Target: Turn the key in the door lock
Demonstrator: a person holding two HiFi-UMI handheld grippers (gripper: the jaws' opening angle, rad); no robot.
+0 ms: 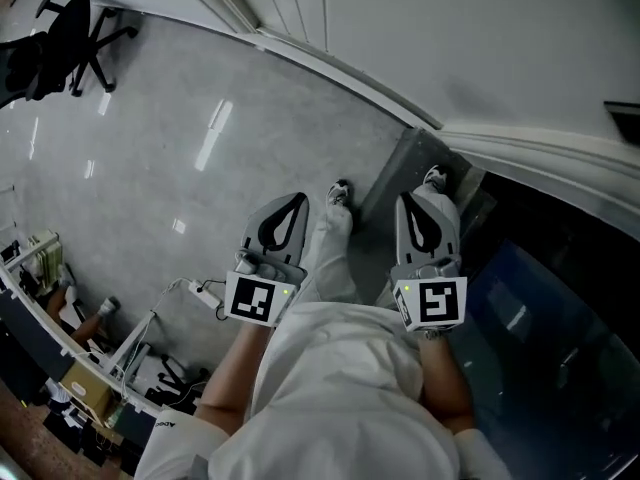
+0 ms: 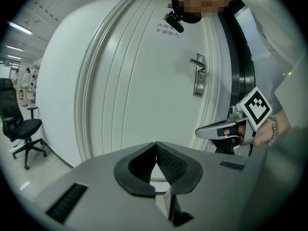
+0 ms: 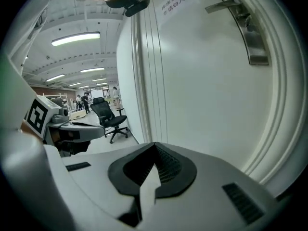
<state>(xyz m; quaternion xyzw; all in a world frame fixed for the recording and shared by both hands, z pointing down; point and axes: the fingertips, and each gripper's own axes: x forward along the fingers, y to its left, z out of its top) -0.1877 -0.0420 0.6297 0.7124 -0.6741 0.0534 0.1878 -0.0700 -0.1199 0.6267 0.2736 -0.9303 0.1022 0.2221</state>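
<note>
Well, far off on your left a black office chair (image 1: 75,38) stands on the grey floor (image 1: 200,138), well apart from you. Nearer your feet on that side, a white power strip (image 1: 205,293) lies on the floor.

Your left gripper (image 2: 155,146) is held out in front of your body and faces the white door (image 2: 134,81). Its jaws are pressed together at the tips, with nothing between them. Your right gripper (image 3: 155,146) is just beside it, about level with it and not touching it. Its jaws are likewise closed on each other and empty. From the head view, both grippers hang above your shoes (image 1: 340,192), which are close to the foot of the door.

A small paper note (image 2: 167,29) is stuck high on the door. To its right and lower sits the metal door handle (image 2: 196,61), on a long metal plate (image 2: 198,86) that runs down below it. This is at the door's right edge, above both grippers and well apart from them. The plate is too small and blurred to tell you where a key or keyhole is.

Furthest right, past the door frame, is a dark glass panel (image 1: 560,338).
</note>
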